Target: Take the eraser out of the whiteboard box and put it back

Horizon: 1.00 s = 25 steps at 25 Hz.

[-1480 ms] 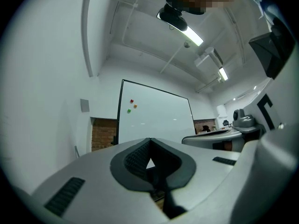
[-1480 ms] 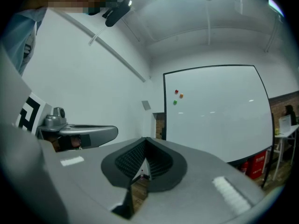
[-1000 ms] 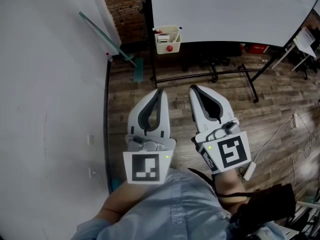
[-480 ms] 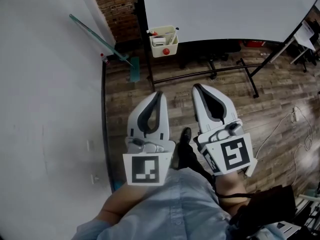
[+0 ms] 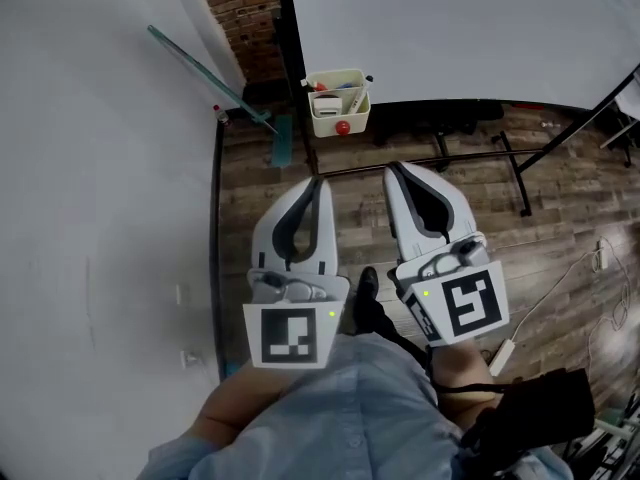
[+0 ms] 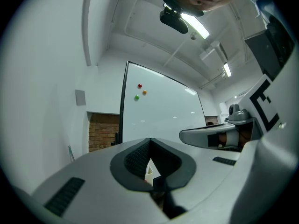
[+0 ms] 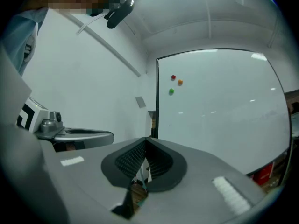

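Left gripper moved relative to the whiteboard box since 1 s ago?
Yes. The left gripper has moved toward the whiteboard box; the strip of floor between them is shorter.

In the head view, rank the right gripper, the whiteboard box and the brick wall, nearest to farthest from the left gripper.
1. right gripper: right beside the left gripper, on its right.
2. whiteboard box: ahead of the tips, up the picture.
3. brick wall: beyond the box, in the far corner.
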### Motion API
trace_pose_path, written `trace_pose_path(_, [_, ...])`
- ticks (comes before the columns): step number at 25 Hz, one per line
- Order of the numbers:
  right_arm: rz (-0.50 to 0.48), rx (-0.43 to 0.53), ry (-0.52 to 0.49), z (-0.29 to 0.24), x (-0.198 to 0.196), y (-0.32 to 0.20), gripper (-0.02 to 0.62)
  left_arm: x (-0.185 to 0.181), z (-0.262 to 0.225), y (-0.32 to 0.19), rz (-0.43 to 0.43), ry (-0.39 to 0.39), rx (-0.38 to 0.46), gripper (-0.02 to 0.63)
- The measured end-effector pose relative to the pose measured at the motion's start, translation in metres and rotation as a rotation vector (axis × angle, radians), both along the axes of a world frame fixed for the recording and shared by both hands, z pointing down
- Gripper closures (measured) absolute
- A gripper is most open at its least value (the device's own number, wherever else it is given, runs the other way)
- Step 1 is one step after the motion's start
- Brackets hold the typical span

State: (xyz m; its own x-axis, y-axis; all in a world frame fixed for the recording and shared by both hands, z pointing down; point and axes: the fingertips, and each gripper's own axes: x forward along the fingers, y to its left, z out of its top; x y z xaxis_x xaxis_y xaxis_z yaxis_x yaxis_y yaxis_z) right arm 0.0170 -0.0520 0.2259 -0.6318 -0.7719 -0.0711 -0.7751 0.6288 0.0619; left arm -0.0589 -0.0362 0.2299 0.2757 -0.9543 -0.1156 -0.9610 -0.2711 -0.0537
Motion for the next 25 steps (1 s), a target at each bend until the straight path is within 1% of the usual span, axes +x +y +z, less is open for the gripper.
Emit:
trace_pose_path(6, [-0.098,-0.011,0.004,0.003,-0.005,-0.055,0.594,0.001,-0.003,-0.051,-0.076,-0.03,-0.015,0.601])
trace_pose_path(13, [-0.227,-0.032,0.0,0.008,-0.011,-0.102,0.592,0.004,-0.011,-0.096,-0.176,-0.05,0.002,0.601])
trace_pose_path(17, [-0.265,-0.038,0.004,0.013,-0.013,-0.122,0.592,0.0,-0.012,-0.112,-0.221,-0.037,0.003,0.601])
trace_pose_path(20, [-0.297,-0.046,0.027,0.019,-0.02,-0.133,0.591,-0.006,-0.008,-0.122,-0.244,-0.03,-0.009,0.601])
trace_pose_path(25, [-0.329,-0.076,0.079,0.037,-0.033,-0.15,0.584,-0.019,0.004,-0.142,-0.254,-0.005,-0.013,0.601])
